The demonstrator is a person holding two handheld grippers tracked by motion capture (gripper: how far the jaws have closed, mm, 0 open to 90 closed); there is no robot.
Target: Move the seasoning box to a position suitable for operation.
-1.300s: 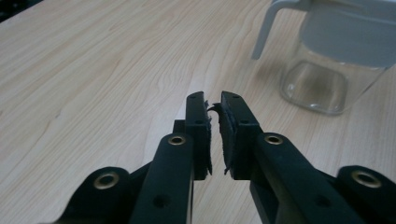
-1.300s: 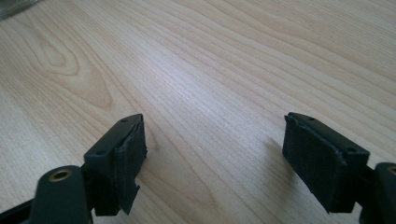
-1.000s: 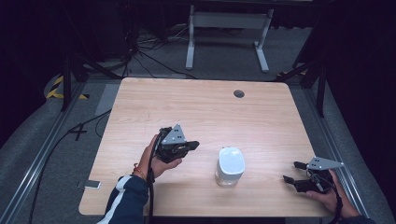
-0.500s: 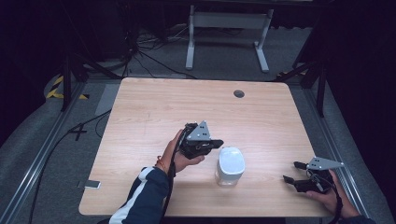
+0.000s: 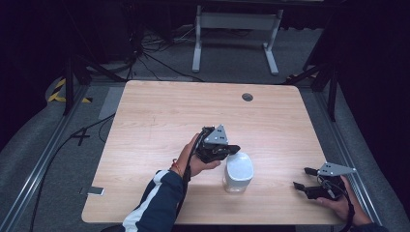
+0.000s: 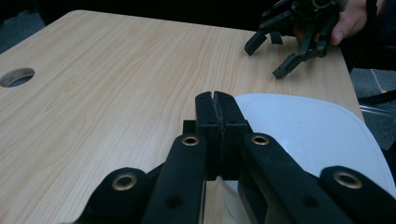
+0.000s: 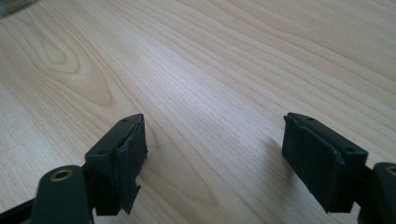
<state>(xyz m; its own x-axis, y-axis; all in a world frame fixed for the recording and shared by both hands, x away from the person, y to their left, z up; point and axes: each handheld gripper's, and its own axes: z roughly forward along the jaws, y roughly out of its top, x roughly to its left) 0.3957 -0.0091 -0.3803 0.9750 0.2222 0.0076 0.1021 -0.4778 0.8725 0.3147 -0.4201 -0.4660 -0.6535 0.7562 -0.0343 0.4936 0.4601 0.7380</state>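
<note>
A white, rounded-square container (image 5: pixel 238 171) with a white lid (image 6: pixel 308 135) stands near the front middle of the wooden table (image 5: pixel 159 121). My left gripper (image 5: pixel 233 149) is shut with nothing between its jaws. Its tips (image 6: pixel 217 100) hover just over the lid's left edge, and I cannot tell whether they touch it. My right gripper (image 5: pixel 303 179) rests at the table's front right corner, apart from the container. It is open, with bare wood between its pads (image 7: pixel 130 144). The left gripper view shows the right gripper (image 6: pixel 280 51) farther off, jaws spread.
A round cable hole (image 5: pixel 247 96) lies near the table's far edge and shows again as a hole (image 6: pixel 16 77) at the left. A white metal stand (image 5: pixel 232 29) is on the floor beyond the table. Cables and a rail run along the left side.
My left gripper has moved right across the table, from well left of the white container to its top edge. The right gripper has stayed put.
</note>
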